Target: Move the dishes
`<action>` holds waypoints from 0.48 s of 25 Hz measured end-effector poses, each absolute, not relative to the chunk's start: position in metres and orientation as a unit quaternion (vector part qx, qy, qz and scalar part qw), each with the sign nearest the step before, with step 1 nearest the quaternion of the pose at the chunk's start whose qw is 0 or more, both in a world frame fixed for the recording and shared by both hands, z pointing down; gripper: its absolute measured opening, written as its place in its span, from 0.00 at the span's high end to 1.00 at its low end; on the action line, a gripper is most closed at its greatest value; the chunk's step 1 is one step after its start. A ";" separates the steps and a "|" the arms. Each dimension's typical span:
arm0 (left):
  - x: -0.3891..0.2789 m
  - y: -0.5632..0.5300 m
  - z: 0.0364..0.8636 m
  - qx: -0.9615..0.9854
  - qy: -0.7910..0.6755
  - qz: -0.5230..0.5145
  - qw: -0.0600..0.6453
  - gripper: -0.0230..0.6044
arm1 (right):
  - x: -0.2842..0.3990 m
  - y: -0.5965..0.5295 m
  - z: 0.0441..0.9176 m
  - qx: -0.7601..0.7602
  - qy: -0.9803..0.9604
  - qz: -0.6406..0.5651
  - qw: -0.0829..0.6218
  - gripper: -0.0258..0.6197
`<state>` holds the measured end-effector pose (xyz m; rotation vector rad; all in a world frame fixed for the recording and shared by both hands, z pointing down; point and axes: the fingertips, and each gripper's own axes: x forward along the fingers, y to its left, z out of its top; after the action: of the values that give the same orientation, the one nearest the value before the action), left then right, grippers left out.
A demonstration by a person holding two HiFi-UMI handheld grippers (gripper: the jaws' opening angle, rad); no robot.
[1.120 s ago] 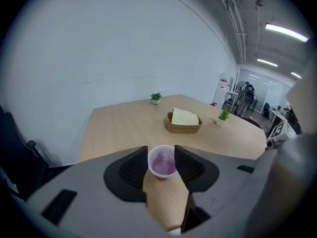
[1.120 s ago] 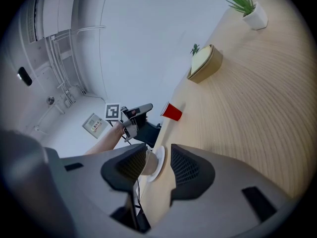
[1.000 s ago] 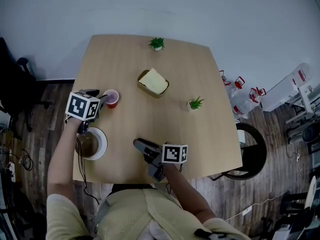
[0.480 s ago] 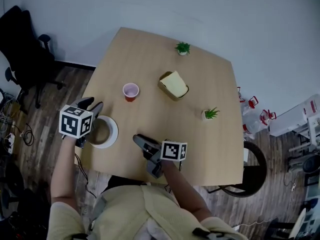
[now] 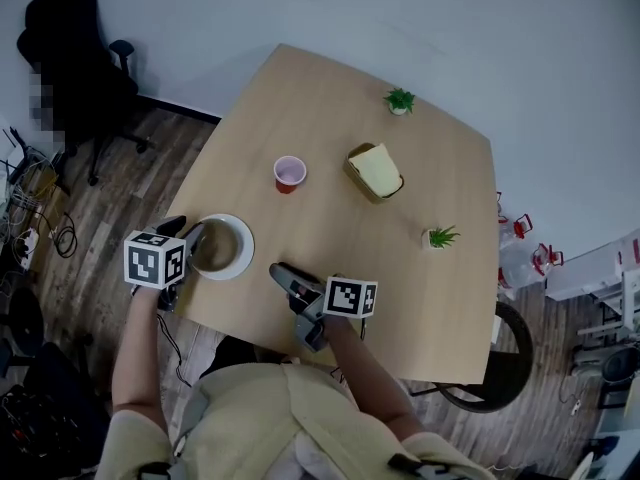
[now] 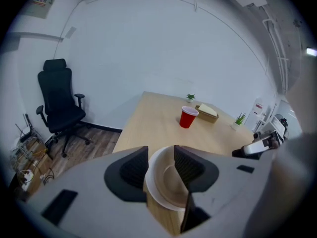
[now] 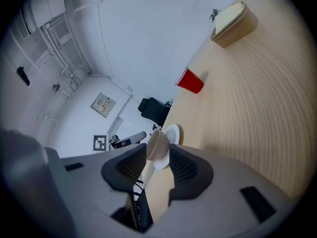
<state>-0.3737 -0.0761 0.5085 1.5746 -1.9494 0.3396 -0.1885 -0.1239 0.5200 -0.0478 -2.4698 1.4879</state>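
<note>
The left gripper [image 6: 161,158] has its jaws spread and pinches nothing yet. The near rim of the white plate [image 6: 154,195] shows in the gap between them, and the beige bowl [image 6: 172,182] that stands on this plate is just beyond the tips. In the head view the tips are at the plate's rim, on the person's left side of it; whether they touch it or are only just beside it, I cannot tell. Plate and bowl lie close to the edge of the table [image 5: 400,288], on this gripper's own side. Further ahead of the gripper, well apart, stands a red cup [image 6: 188,117], behind it a low box [image 6: 208,112], and to the side of that a small plant [image 6: 240,118]. The right gripper [image 5: 282,274] is off to the other side of the plate, low at the table's near edge. Its jaws are also apart and empty, and the bowl shows only far off through their gap. I judge that the step in hand is to take the plate. The danger is in the grip: the jaws seem to open sideways, level with the table, while the rim is thin and flat, so closing now may only push the plate and not hold it. If the plate is caught by one edge and lifted, it may tilt, and the loose bowl can slide off it. A push toward the near edge could send both off the table.
</note>
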 end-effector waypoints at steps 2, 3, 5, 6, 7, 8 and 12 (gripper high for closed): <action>-0.375 -0.068 0.519 0.580 -0.741 0.129 0.313 0.69 | -0.188 -0.122 0.521 -0.017 -0.849 0.511 0.132 0.73; -0.375 -0.064 0.524 0.575 -0.742 0.127 0.320 0.69 | -0.188 -0.121 0.521 -0.017 -0.849 0.511 0.132 0.73; -0.373 -0.059 0.534 0.568 -0.742 0.119 0.336 0.69 | -0.187 -0.120 0.522 -0.017 -0.848 0.513 0.131 0.73; -0.371 -0.058 0.538 0.565 -0.742 0.115 0.343 0.70 | -0.187 -0.119 0.522 -0.017 -0.848 0.514 0.131 0.73; -0.368 -0.056 0.541 0.562 -0.742 0.113 0.348 0.70 | -0.186 -0.119 0.523 -0.016 -0.848 0.513 0.131 0.73; -0.366 -0.054 0.545 0.560 -0.742 0.113 0.351 0.70 | -0.185 -0.118 0.523 -0.016 -0.850 0.510 0.133 0.73; -0.357 -0.049 0.556 0.549 -0.743 0.115 0.363 0.73 | -0.184 -0.116 0.525 -0.011 -0.853 0.505 0.135 0.73</action>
<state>-0.3571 -0.0491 0.5555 1.4140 -1.9135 0.2968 -0.1835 -0.1163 0.5251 -0.0326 -2.4696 1.4618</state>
